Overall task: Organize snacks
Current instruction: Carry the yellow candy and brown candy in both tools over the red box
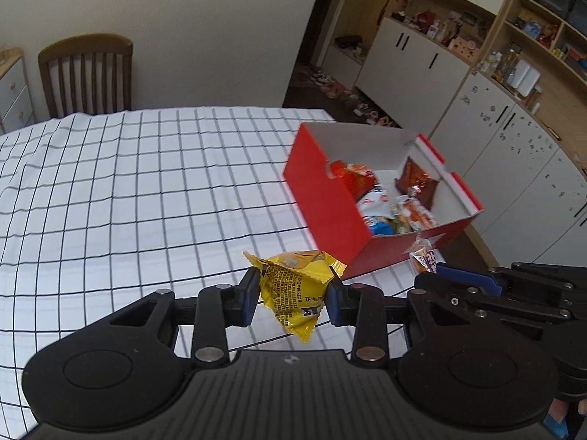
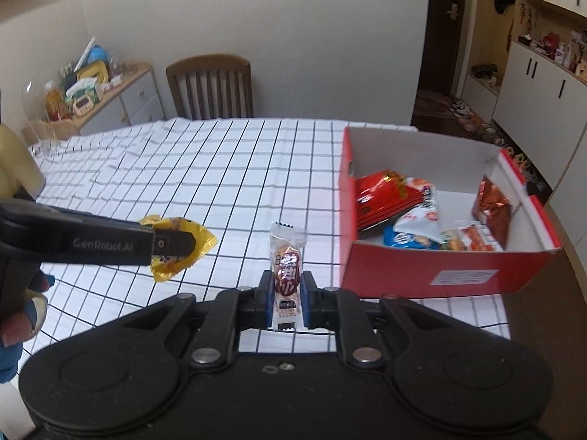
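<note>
My left gripper [image 1: 291, 299] is shut on a yellow snack packet [image 1: 295, 289] and holds it above the checked tablecloth, left of the red box [image 1: 330, 205]. The packet also shows in the right wrist view [image 2: 200, 240], with the left gripper [image 2: 176, 244] on it. My right gripper [image 2: 287, 299] is shut on a clear-wrapped brown snack bar [image 2: 288, 267], in front of the red box [image 2: 451, 273]. The box holds several snack packets [image 2: 396, 201]. The right gripper [image 1: 436, 275] and its snack bar [image 1: 423, 256] show at the right in the left wrist view.
The table has a white checked cloth [image 1: 146, 183]. A wooden chair [image 2: 211, 86] stands at its far side. A low cabinet with clutter [image 2: 110, 99] is at the back left. White cupboards and shelves [image 1: 495, 110] line the right wall.
</note>
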`<state>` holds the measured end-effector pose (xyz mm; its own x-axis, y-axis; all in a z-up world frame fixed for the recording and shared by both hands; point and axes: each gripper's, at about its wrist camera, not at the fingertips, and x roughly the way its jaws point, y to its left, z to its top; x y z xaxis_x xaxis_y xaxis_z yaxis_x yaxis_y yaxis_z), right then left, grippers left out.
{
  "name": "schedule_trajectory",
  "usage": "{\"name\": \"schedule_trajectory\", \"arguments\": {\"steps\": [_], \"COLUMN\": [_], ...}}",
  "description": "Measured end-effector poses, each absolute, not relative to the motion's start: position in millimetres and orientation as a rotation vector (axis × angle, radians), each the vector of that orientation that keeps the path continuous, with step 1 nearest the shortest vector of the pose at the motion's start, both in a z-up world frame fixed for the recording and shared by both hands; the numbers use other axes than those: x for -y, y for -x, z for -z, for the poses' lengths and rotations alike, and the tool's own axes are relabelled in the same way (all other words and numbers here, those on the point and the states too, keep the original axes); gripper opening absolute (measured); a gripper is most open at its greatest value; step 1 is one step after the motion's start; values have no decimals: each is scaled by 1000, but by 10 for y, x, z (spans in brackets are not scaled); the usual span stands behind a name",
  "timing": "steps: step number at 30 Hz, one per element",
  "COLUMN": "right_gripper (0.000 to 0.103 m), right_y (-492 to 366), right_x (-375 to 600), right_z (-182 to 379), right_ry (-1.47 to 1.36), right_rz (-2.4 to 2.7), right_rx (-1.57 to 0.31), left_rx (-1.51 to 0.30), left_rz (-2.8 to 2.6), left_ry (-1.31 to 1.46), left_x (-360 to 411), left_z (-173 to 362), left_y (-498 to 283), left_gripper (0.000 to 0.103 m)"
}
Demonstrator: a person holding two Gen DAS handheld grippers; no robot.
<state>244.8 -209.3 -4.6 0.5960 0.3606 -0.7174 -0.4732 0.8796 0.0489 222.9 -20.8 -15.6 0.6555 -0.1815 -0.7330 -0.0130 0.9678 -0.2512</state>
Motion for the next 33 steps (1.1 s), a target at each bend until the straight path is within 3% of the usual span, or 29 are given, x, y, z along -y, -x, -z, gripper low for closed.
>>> {"name": "schedule_trajectory", "arguments": {"steps": [16, 33], "right_gripper": [12, 12], "right_y": [-2638, -3277], "right_x": [2945, 3695], "right_z": [-275, -233], "right_ry": [80, 63], "right_rz": [-325, -232], "right_rx": [-719, -704], "left_rx": [-788, -838], "left_rz": [236, 247], "left_ry": [124, 62], "left_x": [1222, 2077], "left_z": [-227, -4], "left_y": [-2653, -3369], "left_gripper": [35, 35]}}
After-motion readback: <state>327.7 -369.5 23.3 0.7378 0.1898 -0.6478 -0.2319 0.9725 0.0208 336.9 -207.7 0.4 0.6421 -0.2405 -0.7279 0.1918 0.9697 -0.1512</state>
